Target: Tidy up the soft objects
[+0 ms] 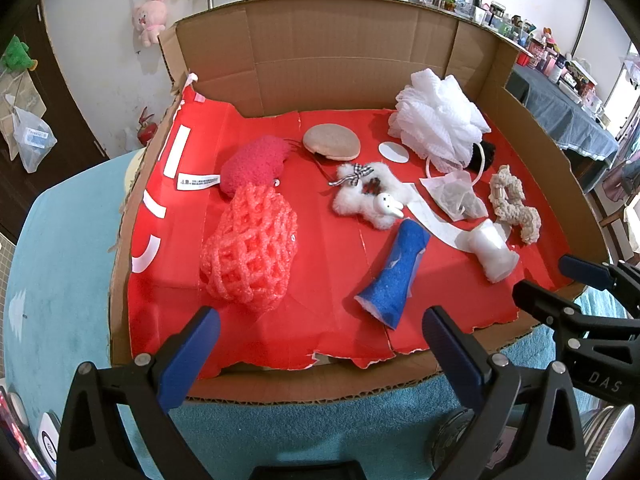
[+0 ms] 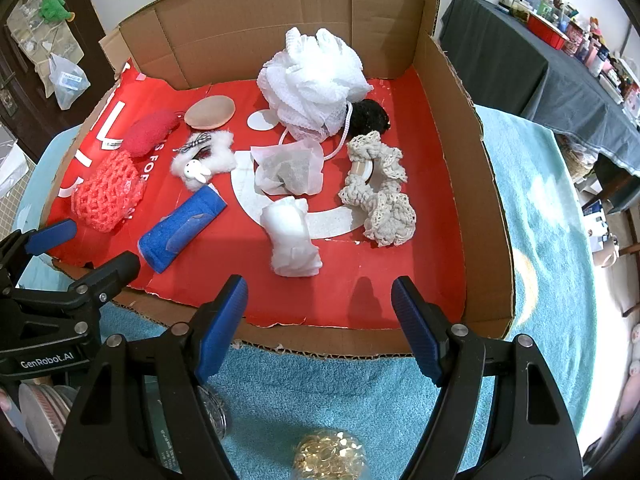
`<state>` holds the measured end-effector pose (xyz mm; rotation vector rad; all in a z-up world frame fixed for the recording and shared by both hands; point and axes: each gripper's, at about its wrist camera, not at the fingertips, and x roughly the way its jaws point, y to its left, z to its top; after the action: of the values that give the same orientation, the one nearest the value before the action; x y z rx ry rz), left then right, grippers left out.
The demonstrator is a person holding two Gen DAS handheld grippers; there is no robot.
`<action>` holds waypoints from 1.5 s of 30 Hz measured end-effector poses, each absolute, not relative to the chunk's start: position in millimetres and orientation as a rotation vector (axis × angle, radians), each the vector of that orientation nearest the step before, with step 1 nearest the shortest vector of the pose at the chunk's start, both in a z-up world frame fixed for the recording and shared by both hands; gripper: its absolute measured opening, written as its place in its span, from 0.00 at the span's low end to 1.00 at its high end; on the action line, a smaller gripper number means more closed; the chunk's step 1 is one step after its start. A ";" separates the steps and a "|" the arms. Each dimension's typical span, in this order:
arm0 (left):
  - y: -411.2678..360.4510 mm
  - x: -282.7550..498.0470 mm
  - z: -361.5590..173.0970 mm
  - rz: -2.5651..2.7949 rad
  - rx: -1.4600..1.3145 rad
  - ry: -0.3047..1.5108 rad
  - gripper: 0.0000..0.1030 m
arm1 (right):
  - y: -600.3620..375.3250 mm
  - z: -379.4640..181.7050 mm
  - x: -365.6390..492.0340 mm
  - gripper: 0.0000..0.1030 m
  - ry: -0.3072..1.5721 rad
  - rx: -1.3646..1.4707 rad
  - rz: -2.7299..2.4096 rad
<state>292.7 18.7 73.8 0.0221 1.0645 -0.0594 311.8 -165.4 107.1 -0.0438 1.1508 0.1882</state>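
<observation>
Left wrist view: the left gripper (image 1: 320,344) hangs over the near edge of the cardboard tray (image 1: 344,52), jaws apart with nothing between them. The right gripper (image 2: 320,312) hovers at the same near edge, closer to the right wall, jaws likewise apart and empty.

The soft things lie on the red liner (image 1: 320,264). Toward the left edge sit the orange foam net (image 1: 248,248) and, behind it, the red fuzzy pouch (image 1: 254,164). Near the far wall lie the tan round pad (image 1: 332,142) and the white mesh pouf (image 1: 438,120), the pouf toward the far right corner. A white fluffy bunny (image 1: 372,196) occupies the middle, the blue sponge sleeve (image 1: 396,272) and white wad (image 1: 494,252) nearer the front, the beige crocheted scrunchie (image 2: 380,192) toward the right wall.

Bare liner runs along the near edge and in the near right corner.
</observation>
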 end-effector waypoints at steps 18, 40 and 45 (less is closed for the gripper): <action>21.6 290.3 76.7 -0.072 -0.011 1.045 1.00 | -166.7 107.6 312.6 0.72 1.153 -0.034 0.204; 20.4 129.7 188.9 -0.095 -0.007 0.594 1.00 | -181.6 226.6 172.8 0.85 0.740 -0.037 0.244; 9.1 78.5 178.3 -0.112 0.016 0.531 1.00 | -184.9 216.6 122.7 0.86 0.693 -0.014 0.253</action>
<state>78.5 9.1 178.3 0.0159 0.5307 -0.1117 122.8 -184.9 216.6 -0.0139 0.6933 0.2533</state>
